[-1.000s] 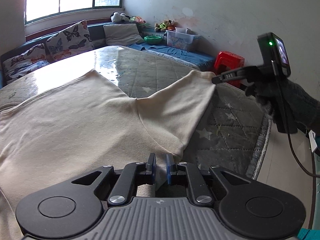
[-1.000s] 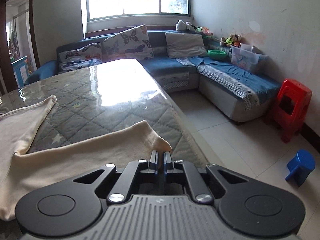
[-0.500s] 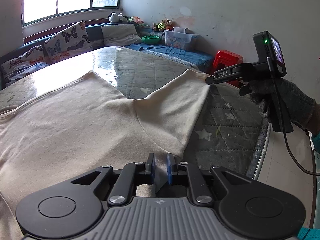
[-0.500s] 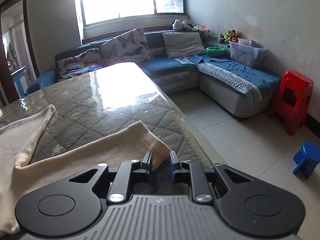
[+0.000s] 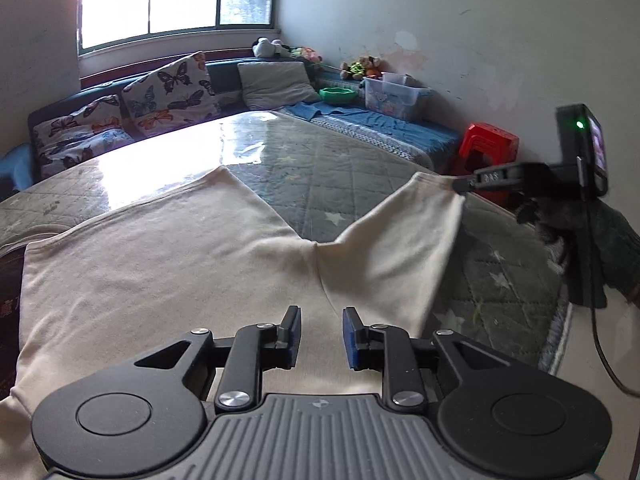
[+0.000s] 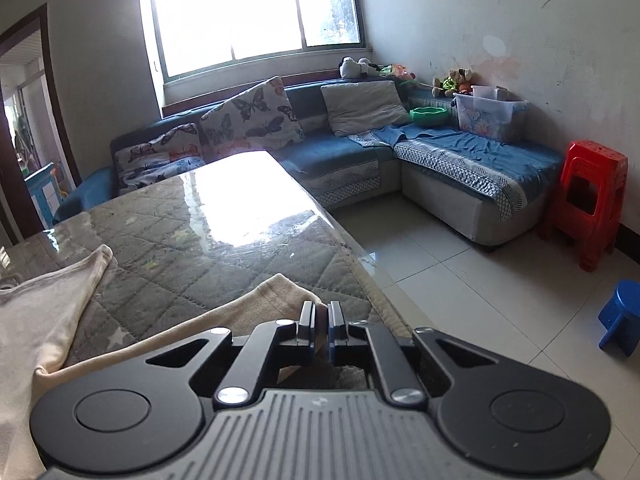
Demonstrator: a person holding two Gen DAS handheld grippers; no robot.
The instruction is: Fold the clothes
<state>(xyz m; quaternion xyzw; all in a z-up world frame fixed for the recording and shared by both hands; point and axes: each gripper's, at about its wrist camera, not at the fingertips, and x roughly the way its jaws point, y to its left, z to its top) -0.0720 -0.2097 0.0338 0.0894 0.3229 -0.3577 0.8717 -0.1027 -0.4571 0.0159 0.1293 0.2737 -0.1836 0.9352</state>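
Cream shirt point(image 5: 168, 264) lies spread flat (sleeve end point(image 6: 280, 292) pinched).

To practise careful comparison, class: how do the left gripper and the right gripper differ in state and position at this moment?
The left gripper has its fingers apart and holds nothing; the right gripper is closed on the cream shirt's sleeve end. The left gripper hangs over the shirt's body; the right gripper sits at the table edge. Both are black with blue pads.
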